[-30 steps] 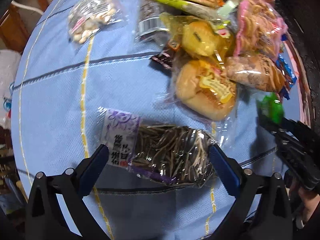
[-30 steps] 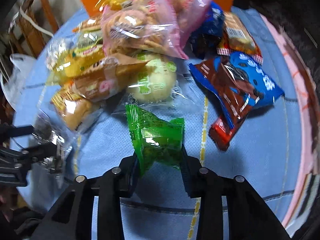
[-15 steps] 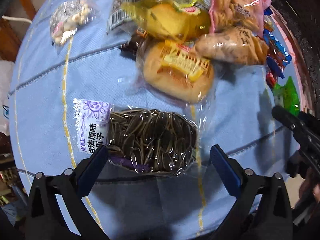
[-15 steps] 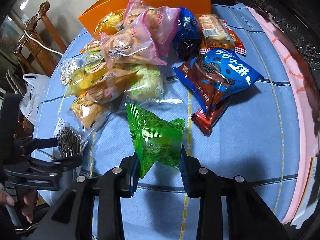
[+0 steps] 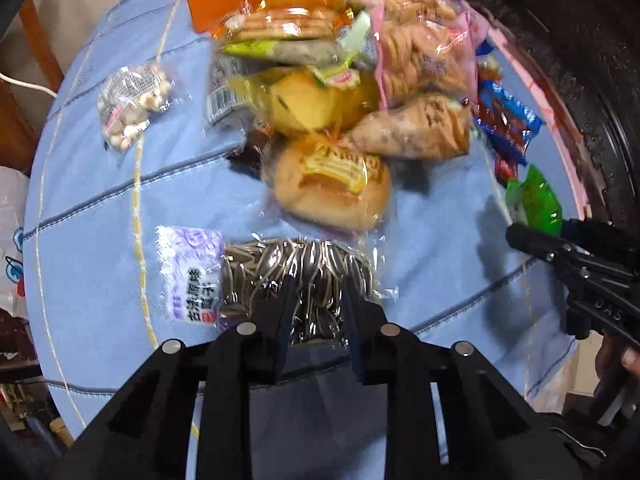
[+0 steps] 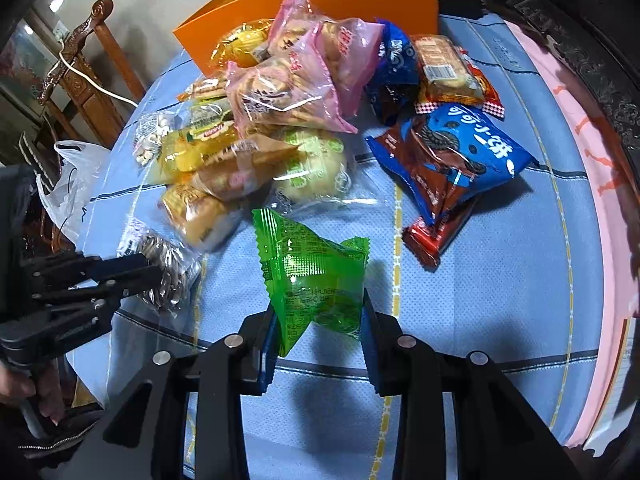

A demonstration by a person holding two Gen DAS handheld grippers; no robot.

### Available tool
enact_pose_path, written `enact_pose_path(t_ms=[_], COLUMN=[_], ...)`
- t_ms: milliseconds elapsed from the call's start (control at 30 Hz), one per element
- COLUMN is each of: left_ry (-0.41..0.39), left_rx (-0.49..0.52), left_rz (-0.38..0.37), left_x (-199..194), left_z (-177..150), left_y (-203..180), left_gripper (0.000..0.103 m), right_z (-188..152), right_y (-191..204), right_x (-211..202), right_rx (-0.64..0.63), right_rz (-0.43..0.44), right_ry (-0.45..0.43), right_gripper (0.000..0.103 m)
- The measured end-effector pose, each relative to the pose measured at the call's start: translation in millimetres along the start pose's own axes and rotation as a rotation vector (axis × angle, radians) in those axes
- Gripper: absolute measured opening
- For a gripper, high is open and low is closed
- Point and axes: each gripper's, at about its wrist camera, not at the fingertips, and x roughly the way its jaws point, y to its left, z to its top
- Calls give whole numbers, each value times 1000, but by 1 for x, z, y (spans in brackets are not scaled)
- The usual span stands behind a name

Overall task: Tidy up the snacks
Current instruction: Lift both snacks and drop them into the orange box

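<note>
The left gripper is closing on the seed bag near the table's front edge. The right gripper holds the green packet. Next, both snacks likely go to the orange box at the back edge.

The left gripper, at the lower centre of its view, points steeply down, its jaws closing on a seed bag. The right gripper clamps a green packet.
</note>
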Motion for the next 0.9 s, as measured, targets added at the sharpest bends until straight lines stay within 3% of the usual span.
enact_pose_path(t_ms=[100,167,200,233,300,367,433,533,733,800,900], left_ry=[2,40,49,41,27,71,132,186,174,175,148], left_rx=[-23,-71,-105,-152,-208,-300,-364,-544,-916,-990,-1039], left_rz=[-9,-39,-34,-19,-32,-68,-57,-49,61,80,96], left_x=[-3,-4,-2,-6,-12,-11,-6,0,-3,5,7], left_z=[-1,0,-4,-5,-10,-11,-15,-26,-42,-43,-43], left_y=[7,16,30,39,55,67,77,89,117,117,113], left_gripper=[26,53,79,88,89,90,90,90,90,95,96], right_z=[2,3,5,6,9,14,19,28,29,28,26], right_y=[4,7,10,12,16,21,26,37,41,35,28], right_x=[-1,-2,-3,-3,-4,-3,-1,3,9,8,8], right_rx=[-16,-30,-39,-45,-58,-84,-113,-183,-313,-343,-372], right_rz=[15,18,22,25,28,32,38,56,114,126,139], right_ry=[4,2,2,1,4,13,23,41,98,104,121], right_gripper=[35,35,35,35,35,35,35,35,35,35,35])
